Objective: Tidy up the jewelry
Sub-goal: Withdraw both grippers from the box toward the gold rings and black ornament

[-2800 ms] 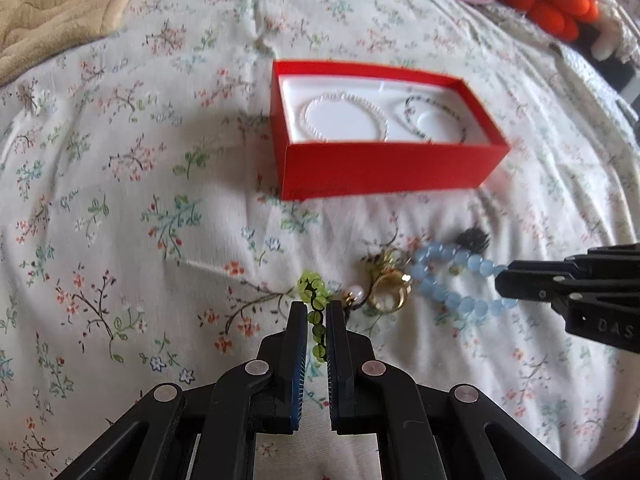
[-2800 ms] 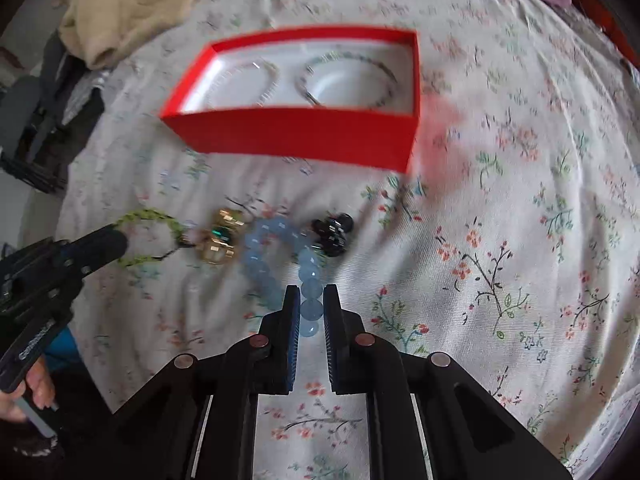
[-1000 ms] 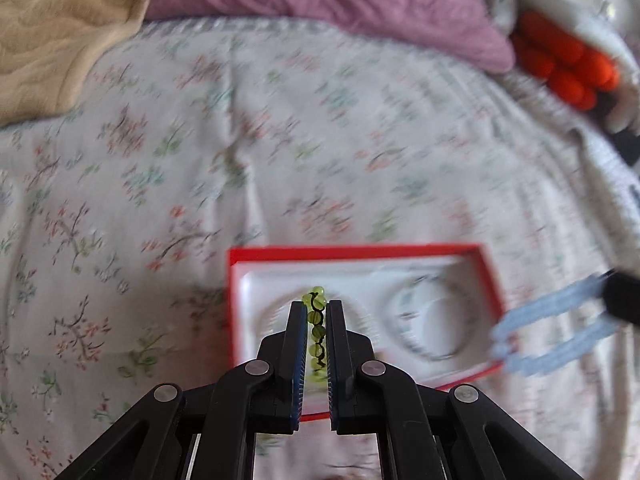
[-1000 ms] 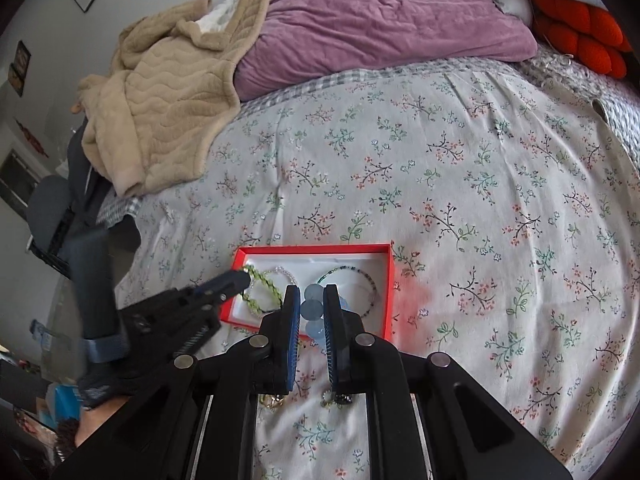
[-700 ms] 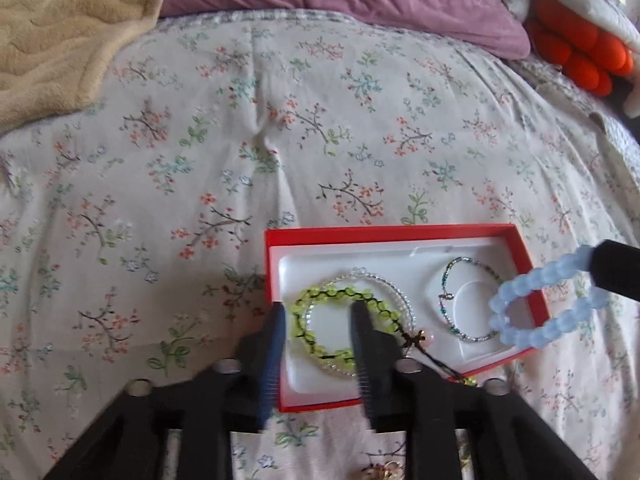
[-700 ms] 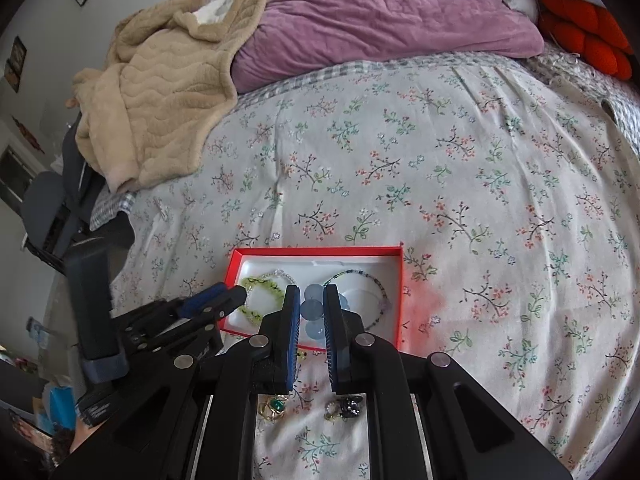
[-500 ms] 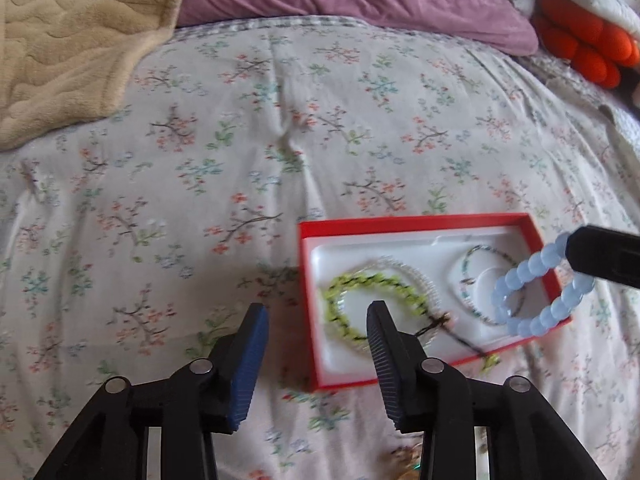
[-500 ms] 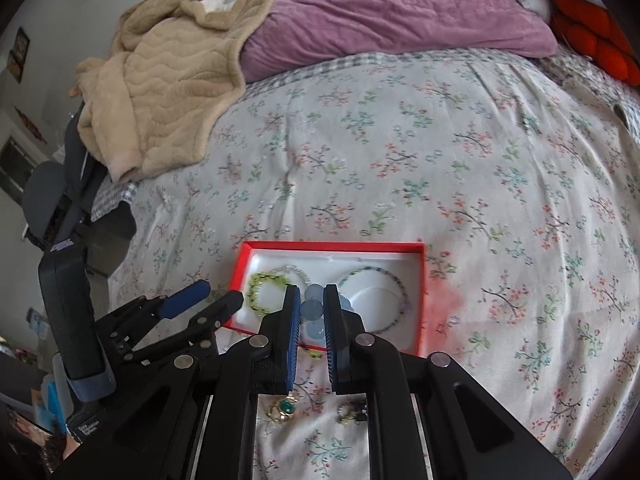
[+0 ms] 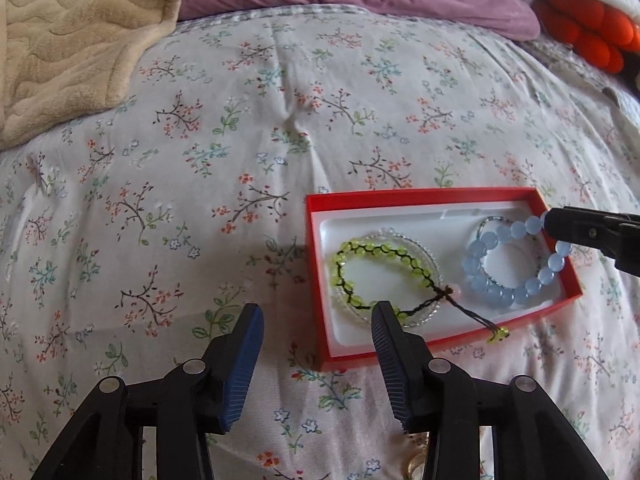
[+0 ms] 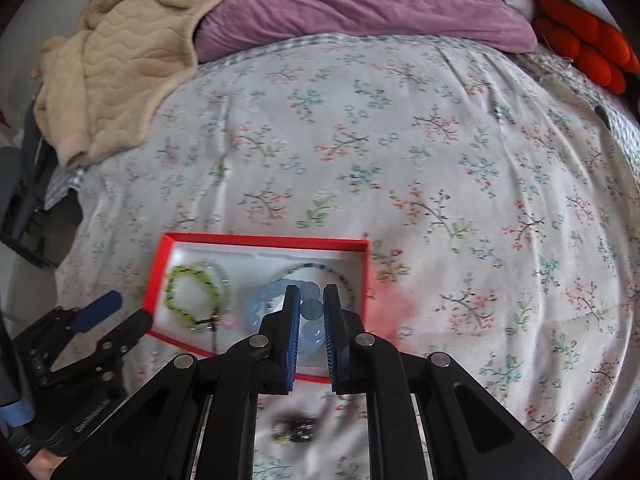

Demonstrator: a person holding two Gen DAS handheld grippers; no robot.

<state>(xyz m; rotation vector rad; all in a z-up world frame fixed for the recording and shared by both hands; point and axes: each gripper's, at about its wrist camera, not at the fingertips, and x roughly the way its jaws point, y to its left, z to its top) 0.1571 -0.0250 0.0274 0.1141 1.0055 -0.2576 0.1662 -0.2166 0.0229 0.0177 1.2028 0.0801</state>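
Observation:
A red box [image 9: 436, 193] with a white insert lies on the floral bedspread; it also shows in the right wrist view [image 10: 264, 241]. A green beaded bracelet [image 9: 380, 276] lies in its left half over a clear bead bracelet [image 9: 430, 256]. My left gripper [image 9: 316, 316] is open and empty at the box's near left corner. My right gripper [image 10: 312, 308] is shut on a pale blue bead bracelet [image 9: 508, 264], which hangs into the right half over a thin dark bead bracelet [image 10: 340, 276].
A small dark jewelry piece [image 10: 294, 430] lies on the bedspread in front of the box. A gold piece [image 9: 416, 468] peeks out under my left gripper. A beige blanket [image 9: 68, 36], purple pillow [image 10: 360, 0] and orange cushion [image 9: 580, 28] lie at the far end.
My left gripper carried the green bracelet to the box, opened and let it drop in the left half. My right gripper brought the blue bracelet down into the right half, still shut on it.

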